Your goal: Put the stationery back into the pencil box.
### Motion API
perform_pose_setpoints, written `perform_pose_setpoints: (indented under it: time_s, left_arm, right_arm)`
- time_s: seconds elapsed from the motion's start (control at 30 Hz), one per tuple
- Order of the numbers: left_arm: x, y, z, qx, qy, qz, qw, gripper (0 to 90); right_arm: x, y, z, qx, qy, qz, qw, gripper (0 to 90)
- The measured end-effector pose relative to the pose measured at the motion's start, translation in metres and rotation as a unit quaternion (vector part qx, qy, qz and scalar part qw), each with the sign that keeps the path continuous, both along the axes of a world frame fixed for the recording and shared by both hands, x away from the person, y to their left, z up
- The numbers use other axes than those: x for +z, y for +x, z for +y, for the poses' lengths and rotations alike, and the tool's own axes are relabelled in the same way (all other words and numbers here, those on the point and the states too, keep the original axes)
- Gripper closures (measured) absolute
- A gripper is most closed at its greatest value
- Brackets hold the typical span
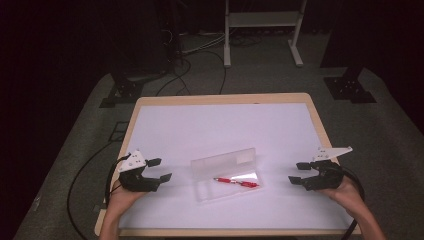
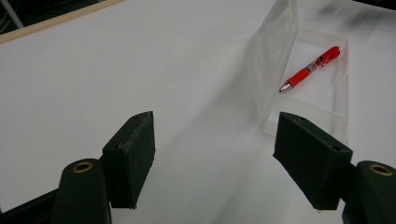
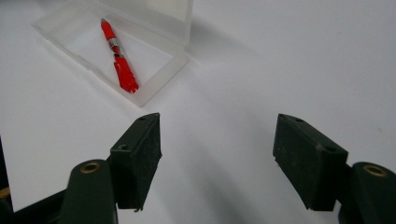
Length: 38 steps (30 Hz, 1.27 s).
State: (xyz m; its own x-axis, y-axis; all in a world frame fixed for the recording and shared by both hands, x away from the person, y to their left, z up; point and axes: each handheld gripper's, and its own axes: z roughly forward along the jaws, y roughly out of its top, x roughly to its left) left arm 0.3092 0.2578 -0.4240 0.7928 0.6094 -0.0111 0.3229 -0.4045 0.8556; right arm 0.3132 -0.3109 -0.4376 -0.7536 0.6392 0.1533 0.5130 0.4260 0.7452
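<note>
Your left gripper [image 1: 159, 169] rests at the table's [image 1: 220, 100] near-left, jaws spread wide and empty. To its right, well apart from it, the clear plastic case [image 1: 227, 187] lies open with its lid upright; the red pen [image 1: 236, 182] lies inside the tray. Farther right, your right gripper [image 1: 298, 172] sits with jaws equally spread, gripping nothing, also well clear of the case.

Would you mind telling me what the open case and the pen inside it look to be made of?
The case looks like clear, slightly frosted plastic: the white table shows through its lid. The pen looks like glossy red plastic with a metal tip.
</note>
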Motion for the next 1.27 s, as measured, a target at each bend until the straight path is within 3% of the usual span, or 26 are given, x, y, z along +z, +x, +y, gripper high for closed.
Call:
perform_pose_setpoints:
  time_s: [1.07, 1.27]
  left_arm:
    - [0.001, -0.001, 0.001, -0.002, -0.002, 0.0, 1.0, 28.0]
    - [0.001, 0.001, 0.0, 0.0, -0.007, 0.004, 1.0, 23.9]
  right_arm:
    - [-0.021, -0.026, -0.024, -0.031, 0.011, 0.012, 0.9994, 31.4]
    - [-0.023, -0.031, -0.023, -0.038, 0.015, 0.008, 0.9991, 29.1]
